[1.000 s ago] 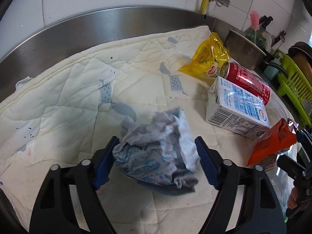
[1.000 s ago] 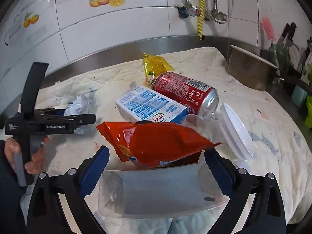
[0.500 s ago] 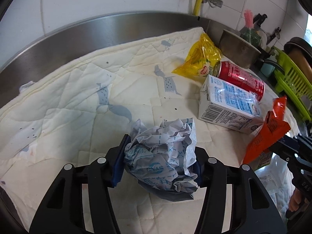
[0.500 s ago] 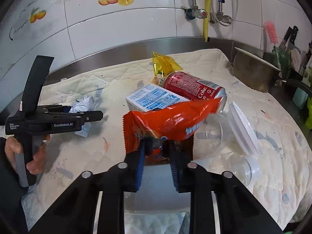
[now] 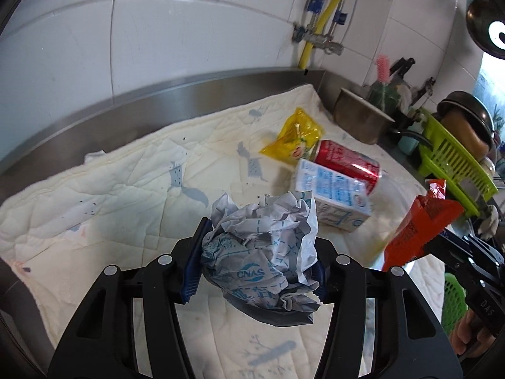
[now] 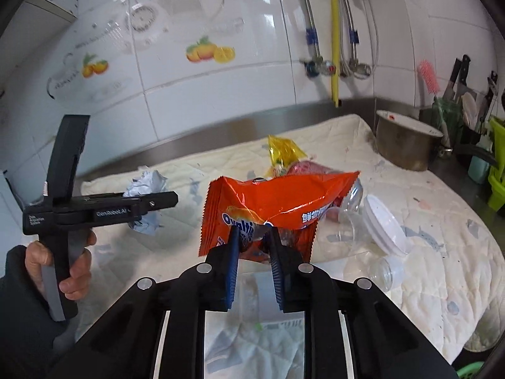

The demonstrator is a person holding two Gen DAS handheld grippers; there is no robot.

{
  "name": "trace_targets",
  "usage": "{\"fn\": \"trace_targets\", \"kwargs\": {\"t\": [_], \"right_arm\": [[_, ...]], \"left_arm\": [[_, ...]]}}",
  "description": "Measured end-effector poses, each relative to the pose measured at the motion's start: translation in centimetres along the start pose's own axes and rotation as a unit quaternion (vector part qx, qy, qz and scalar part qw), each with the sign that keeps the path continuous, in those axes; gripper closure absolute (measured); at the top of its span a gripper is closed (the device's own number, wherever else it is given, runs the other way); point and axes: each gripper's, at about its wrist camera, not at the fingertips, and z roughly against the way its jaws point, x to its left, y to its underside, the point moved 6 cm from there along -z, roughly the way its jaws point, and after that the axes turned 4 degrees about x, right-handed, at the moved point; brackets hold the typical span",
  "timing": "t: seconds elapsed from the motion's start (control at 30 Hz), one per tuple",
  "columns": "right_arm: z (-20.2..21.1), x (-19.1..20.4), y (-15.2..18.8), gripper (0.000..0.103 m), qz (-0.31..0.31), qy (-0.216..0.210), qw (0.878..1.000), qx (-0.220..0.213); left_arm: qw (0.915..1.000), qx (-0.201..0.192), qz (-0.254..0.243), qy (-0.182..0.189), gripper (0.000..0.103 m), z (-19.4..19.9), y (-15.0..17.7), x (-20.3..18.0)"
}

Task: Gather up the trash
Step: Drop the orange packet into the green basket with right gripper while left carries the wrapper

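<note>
White tiled wall (image 6: 240,101) with fruit decals (image 6: 210,53); steel backsplash (image 5: 132,101) below it, yellow pipe (image 6: 334,38) up it, daylight window (image 5: 490,82) far right.

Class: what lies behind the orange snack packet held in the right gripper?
Behind the orange snack packet: a yellow wrapper, red can and clear bottle partly show. The milk carton is hidden in that view.

Quilted cloth (image 5: 132,195) covers steel worktop (image 5: 94,117). Metal pot (image 6: 407,145) at far right, green dish rack (image 5: 454,164) beside it. Yellow pipe (image 6: 334,31) on tiled wall (image 6: 221,15).
</note>
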Motion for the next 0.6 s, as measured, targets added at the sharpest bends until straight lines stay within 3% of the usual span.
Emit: {"fn": "trace_targets", "kwargs": {"t": [0.2, 0.6], "right_arm": [[3.6, 0.9, 0.9, 0.086, -0.004, 0.001, 1.0, -0.019], [5.9, 2.0, 6.8, 0.093, -0.019, 0.005, 1.0, 0.001]], "left_arm": [[0.9998, -0.012, -0.016, 0.01, 0.049, 2.8, 0.7, -2.0], [0.9981, -0.015, -0.05, 0.034, 0.049, 5.1, 2.9, -6.1]]}}
